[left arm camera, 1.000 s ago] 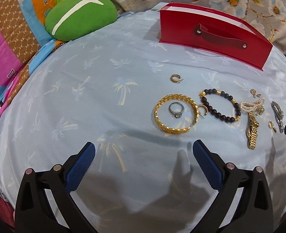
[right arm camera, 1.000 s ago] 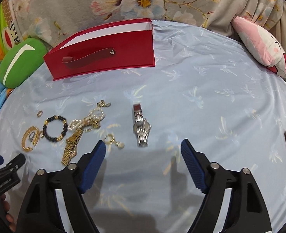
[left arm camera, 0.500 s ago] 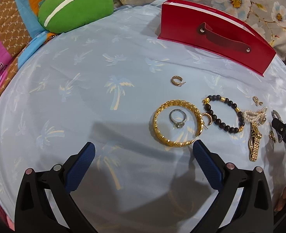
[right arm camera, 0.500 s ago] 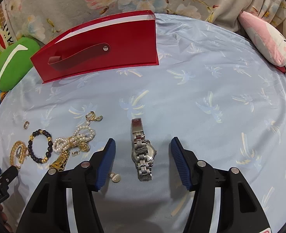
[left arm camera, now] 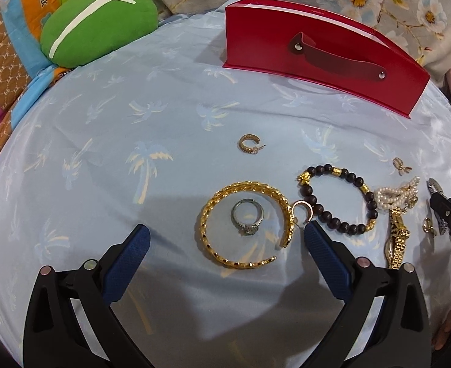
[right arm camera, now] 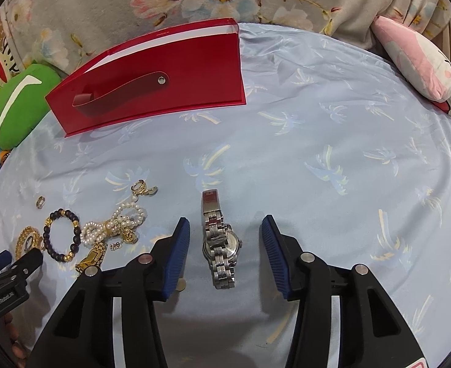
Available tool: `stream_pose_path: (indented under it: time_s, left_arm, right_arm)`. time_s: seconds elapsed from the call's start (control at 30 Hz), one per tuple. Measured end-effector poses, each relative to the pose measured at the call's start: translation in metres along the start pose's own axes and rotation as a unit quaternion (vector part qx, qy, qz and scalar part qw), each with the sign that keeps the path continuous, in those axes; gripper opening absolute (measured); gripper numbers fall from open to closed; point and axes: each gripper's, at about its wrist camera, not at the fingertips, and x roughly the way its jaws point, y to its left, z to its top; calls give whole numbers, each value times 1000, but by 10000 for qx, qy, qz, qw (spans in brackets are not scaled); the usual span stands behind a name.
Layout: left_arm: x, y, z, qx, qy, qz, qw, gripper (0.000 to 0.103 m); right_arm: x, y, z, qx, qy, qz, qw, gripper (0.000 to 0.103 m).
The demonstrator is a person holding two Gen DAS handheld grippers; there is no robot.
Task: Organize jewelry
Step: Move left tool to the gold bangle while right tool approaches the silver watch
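Observation:
A silver wristwatch [right arm camera: 220, 242] lies between the fingers of my right gripper [right arm camera: 225, 230], whose jaws are closing; the pads stand clear of the watch on both sides. My left gripper [left arm camera: 225, 239] is open just short of a gold bangle [left arm camera: 246, 224] with a silver ring [left arm camera: 248, 216] lying inside it. Beside these lie a small crescent earring [left arm camera: 302, 211], a dark bead bracelet [left arm camera: 337, 202], a pearl strand [left arm camera: 394, 196], a gold watch [left arm camera: 397, 242] and a gold hoop earring [left arm camera: 248, 144]. A red box [left arm camera: 320, 52] stands at the back.
The jewelry lies on a light blue cloth with a palm print [right arm camera: 317, 153]. A green cushion [left arm camera: 98, 23] sits at the back left and a pink plush pillow [right arm camera: 418, 61] at the back right. The right gripper's tip [left arm camera: 449, 214] shows at the left wrist view's right edge.
My right gripper has come forward over the silver watch and its jaws have narrowed around it. The left gripper has moved closer to the gold bangle.

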Motion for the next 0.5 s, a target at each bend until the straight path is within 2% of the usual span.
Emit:
stream_pose_path:
  time_s: [0.07, 0.23, 0.4, 0.5]
  left_arm:
    - [-1, 1, 0, -27, -41, -20, 10000, 98]
    - [-9, 2, -2, 22, -165, -149, 9998, 73]
    - [-13, -1, -4, 122, -243, -292, 9992, 55]
    - [-14, -1, -4, 131, -271, -356, 9989, 55]
  right_arm:
    - [0, 0, 0, -6, 0, -6, 10000, 48]
    - [0, 0, 0, -3, 1, -4, 10000, 48]
    - [0, 0, 0, -2, 2, -2, 10000, 48]
    - [0, 0, 0, -4, 3, -4, 10000, 48]
